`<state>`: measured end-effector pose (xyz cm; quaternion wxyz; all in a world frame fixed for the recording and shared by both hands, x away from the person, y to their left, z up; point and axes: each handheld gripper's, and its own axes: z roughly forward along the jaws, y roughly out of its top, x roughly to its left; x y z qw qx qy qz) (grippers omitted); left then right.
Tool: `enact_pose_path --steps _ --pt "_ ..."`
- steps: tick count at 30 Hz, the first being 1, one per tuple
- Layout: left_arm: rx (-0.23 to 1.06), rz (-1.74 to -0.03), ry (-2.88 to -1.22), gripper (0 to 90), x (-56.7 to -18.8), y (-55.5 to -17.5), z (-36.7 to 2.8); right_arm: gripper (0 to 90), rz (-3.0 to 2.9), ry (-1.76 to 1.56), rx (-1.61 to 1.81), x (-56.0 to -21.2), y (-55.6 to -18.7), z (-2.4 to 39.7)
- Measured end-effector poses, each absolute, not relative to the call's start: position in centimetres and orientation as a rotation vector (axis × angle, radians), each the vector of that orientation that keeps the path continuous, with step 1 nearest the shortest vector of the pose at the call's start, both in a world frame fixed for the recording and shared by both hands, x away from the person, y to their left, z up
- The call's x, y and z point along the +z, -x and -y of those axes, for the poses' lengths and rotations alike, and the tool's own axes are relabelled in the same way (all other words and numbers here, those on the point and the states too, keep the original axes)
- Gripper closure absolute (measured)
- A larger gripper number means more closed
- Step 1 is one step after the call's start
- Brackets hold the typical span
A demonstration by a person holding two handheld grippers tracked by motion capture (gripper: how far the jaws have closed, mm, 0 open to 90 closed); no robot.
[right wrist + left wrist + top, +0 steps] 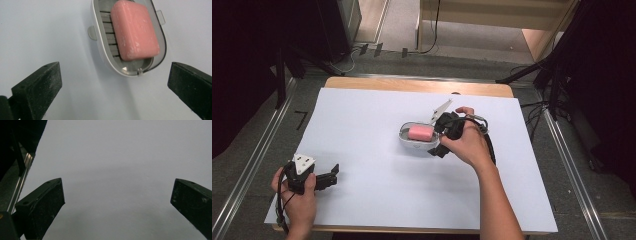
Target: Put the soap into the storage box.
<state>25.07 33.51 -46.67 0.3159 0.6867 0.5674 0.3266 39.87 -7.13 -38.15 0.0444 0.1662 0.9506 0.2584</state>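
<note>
Pink soap bar in its dish judged slippery (grip its long sides); right claw and left claw both apart, empty.

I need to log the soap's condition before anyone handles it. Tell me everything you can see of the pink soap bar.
The pink soap bar is a rounded rectangular block, matte, with faint whitish scuffs. It lies flat in the grey oval soap dish, on its slatted insert, filling most of it. The dish stands on the white table sheet. The right gripper hovers open beside the dish, not touching the soap.
</note>
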Motion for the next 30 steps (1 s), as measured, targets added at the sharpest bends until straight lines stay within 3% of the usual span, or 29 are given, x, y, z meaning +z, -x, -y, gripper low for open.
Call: enact_pose_path --steps 30 --pt "0.869 -1.485 -1.818 0.0 -46.7 -25.0 -33.5 0.0 -2.833 -0.722 0.803 -41.7 -36.2 15.1"
